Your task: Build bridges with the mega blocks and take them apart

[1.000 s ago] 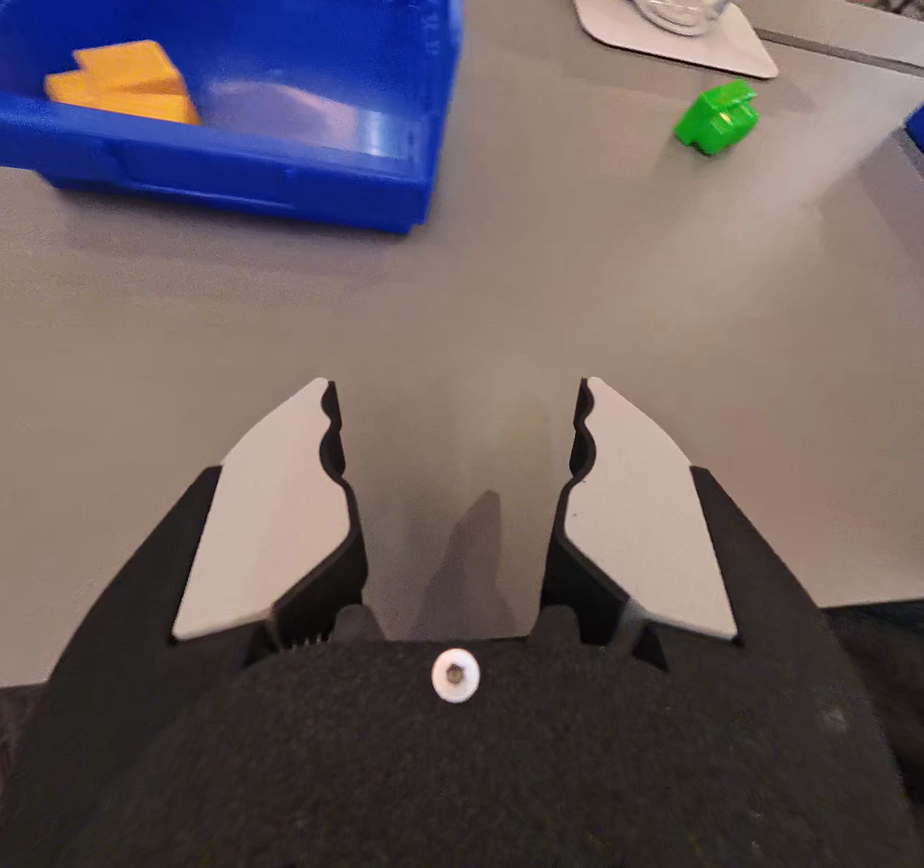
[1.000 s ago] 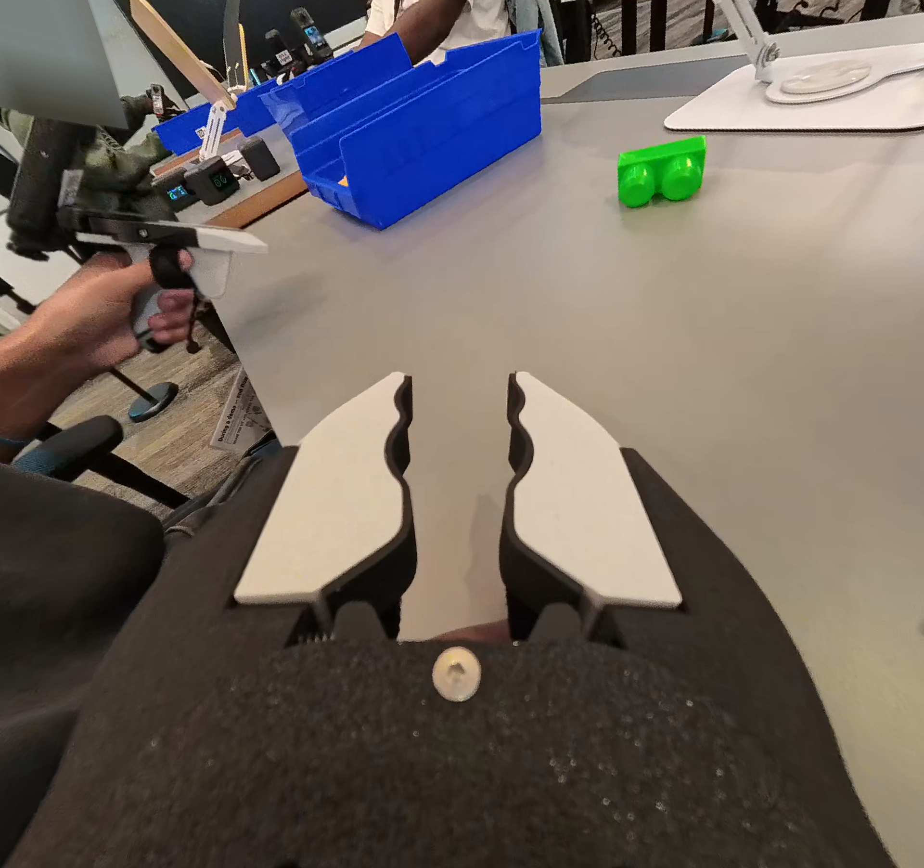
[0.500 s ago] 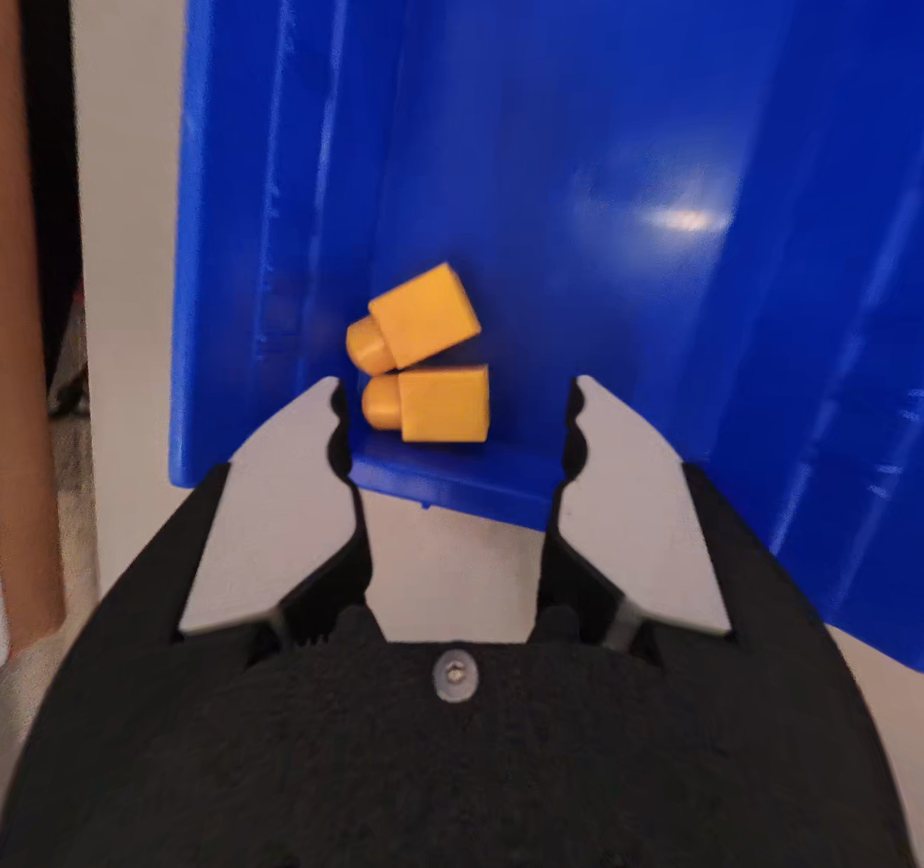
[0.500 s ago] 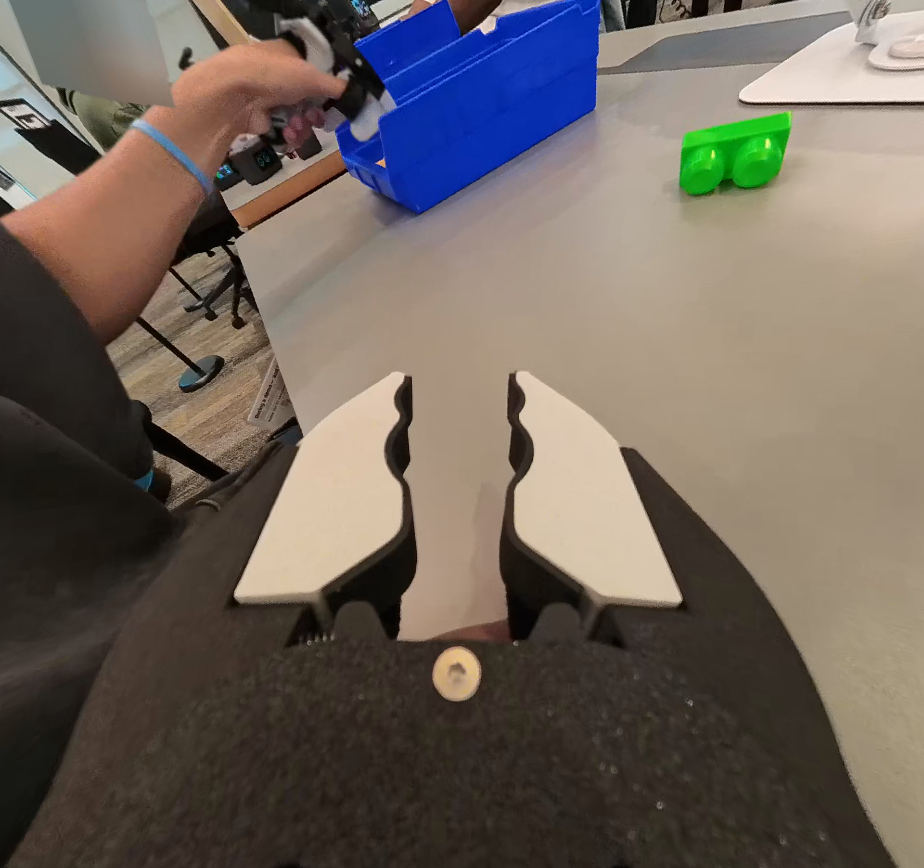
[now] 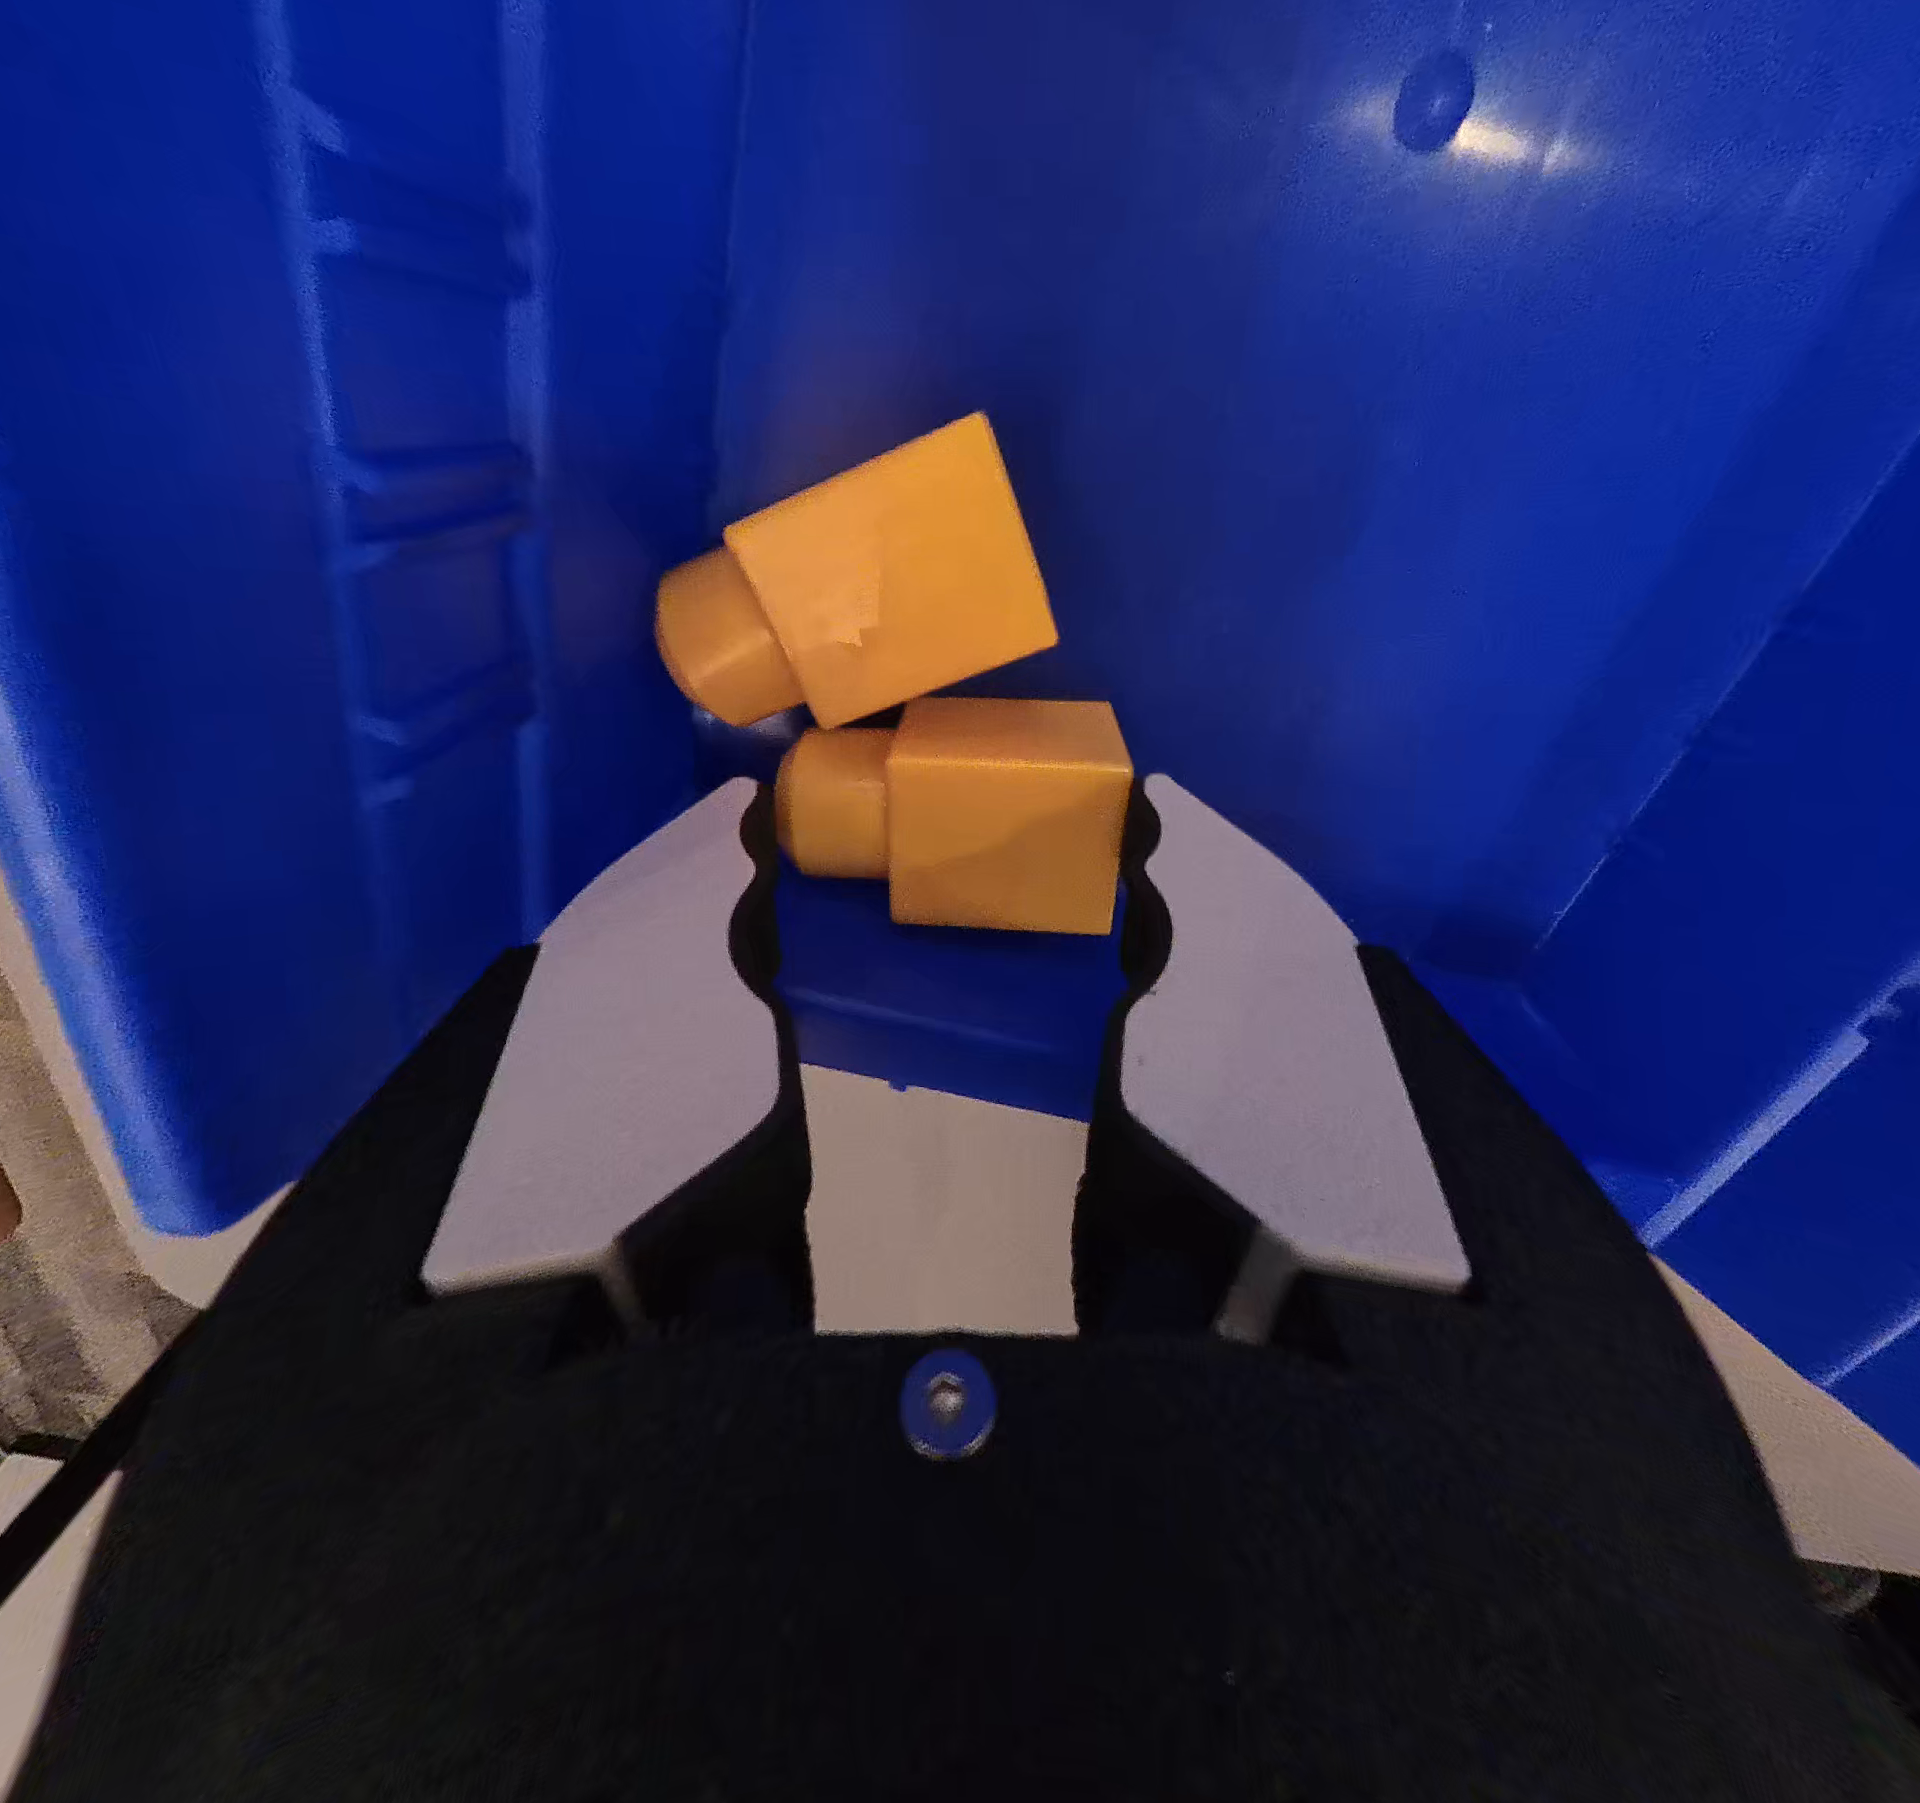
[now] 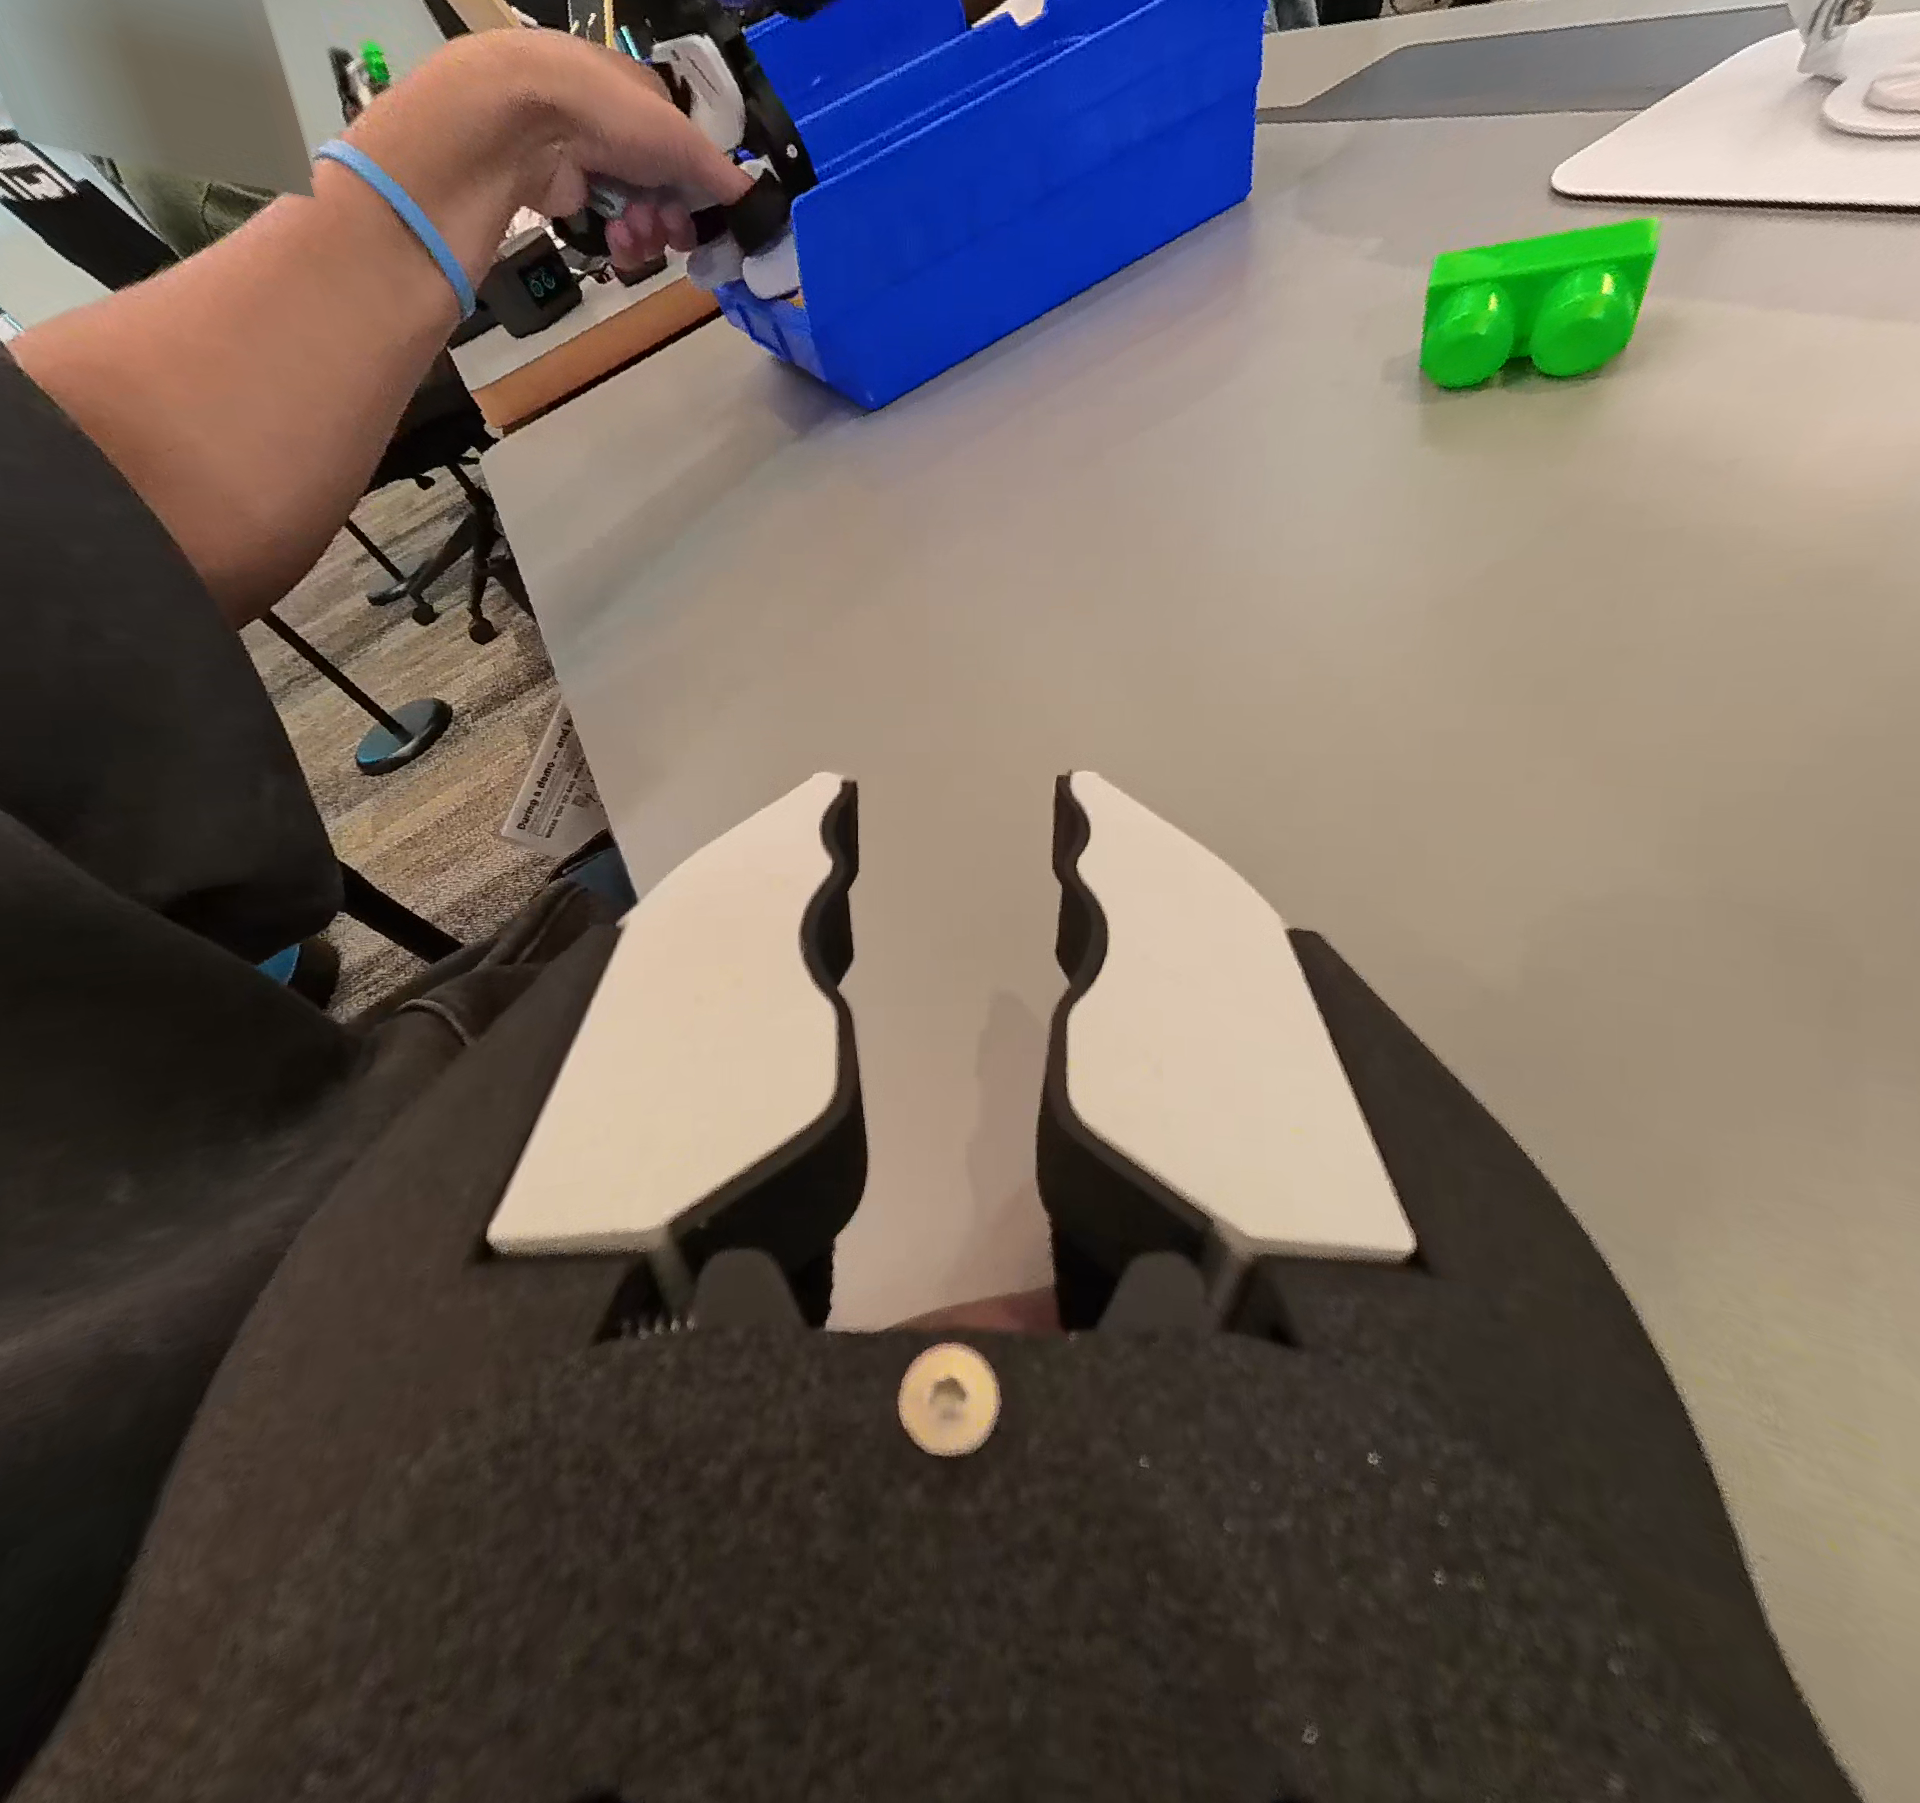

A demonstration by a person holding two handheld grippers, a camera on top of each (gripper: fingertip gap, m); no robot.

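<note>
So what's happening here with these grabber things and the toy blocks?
A person holds a two-finger gripper in each hand. The left gripper reaches into a blue bin, its open fingers on either side of the nearer orange block of two; whether they touch it is unclear. The other orange block lies tilted just behind. The right gripper hangs open and empty over the grey table, where a green two-stud block lies on its side.
</note>
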